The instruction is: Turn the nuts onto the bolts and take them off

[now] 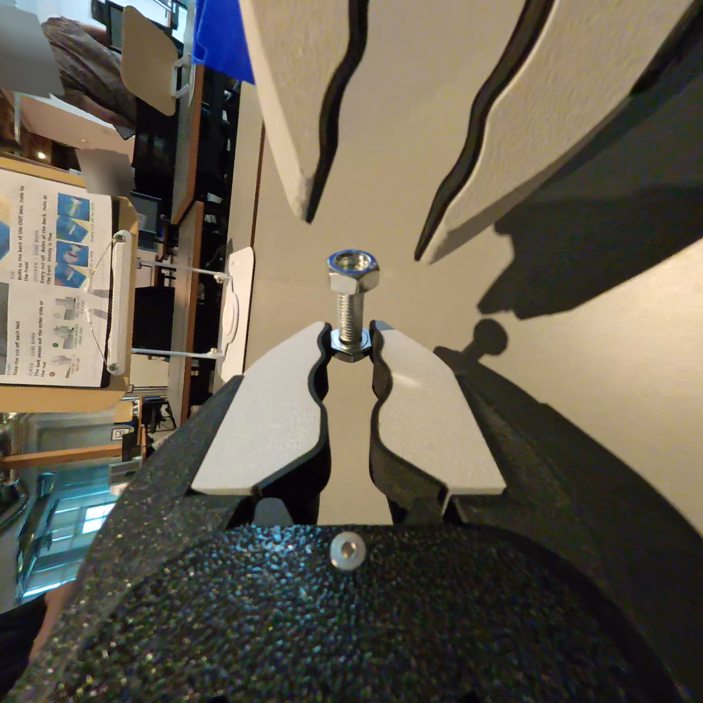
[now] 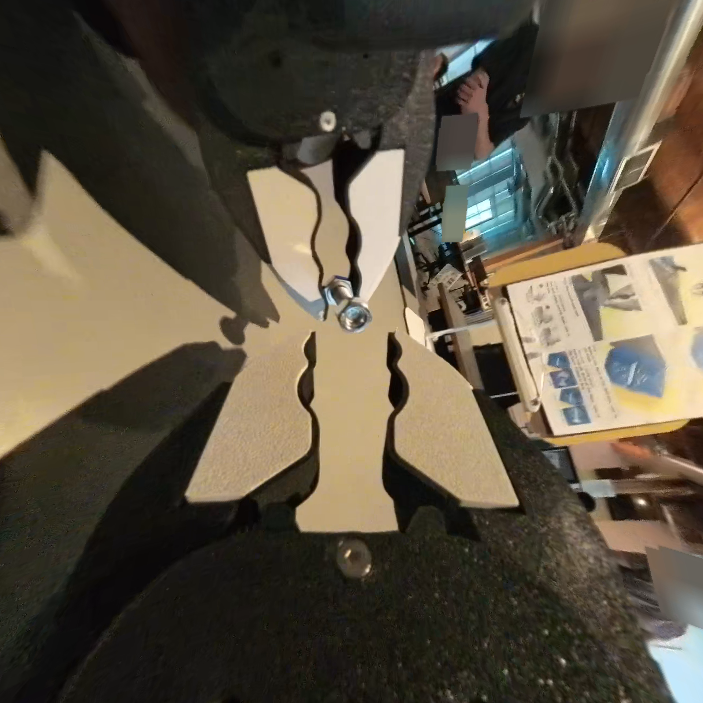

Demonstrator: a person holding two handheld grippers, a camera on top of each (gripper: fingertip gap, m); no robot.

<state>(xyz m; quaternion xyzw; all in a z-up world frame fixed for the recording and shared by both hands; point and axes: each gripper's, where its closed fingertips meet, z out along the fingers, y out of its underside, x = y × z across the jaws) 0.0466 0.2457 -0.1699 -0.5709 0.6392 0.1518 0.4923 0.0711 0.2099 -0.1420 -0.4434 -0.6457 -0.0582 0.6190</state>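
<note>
My left gripper point(image 1: 350, 334) is shut on the hex head of a steel bolt point(image 1: 349, 323), whose threaded shaft points forward. A silver nut with a blue ring point(image 1: 353, 271) sits on the bolt's far end. My right gripper point(image 1: 363, 237) comes in from the top of the left wrist view, open, its fingertips on either side of the nut and a little beyond it, not touching. In the right wrist view my right gripper point(image 2: 352, 336) is open just short of the nut point(image 2: 355, 315), with the bolt point(image 2: 338, 293) held by the left gripper point(image 2: 342, 285) facing it.
A beige table top point(image 1: 570, 380) lies under both grippers. A clipboard with a printed instruction sheet point(image 1: 57, 285) stands on a stand at the table's edge; it also shows in the right wrist view point(image 2: 608, 342). Chairs and desks lie beyond. Spacing between my two grippers at the tips: around 5 centimeters.
</note>
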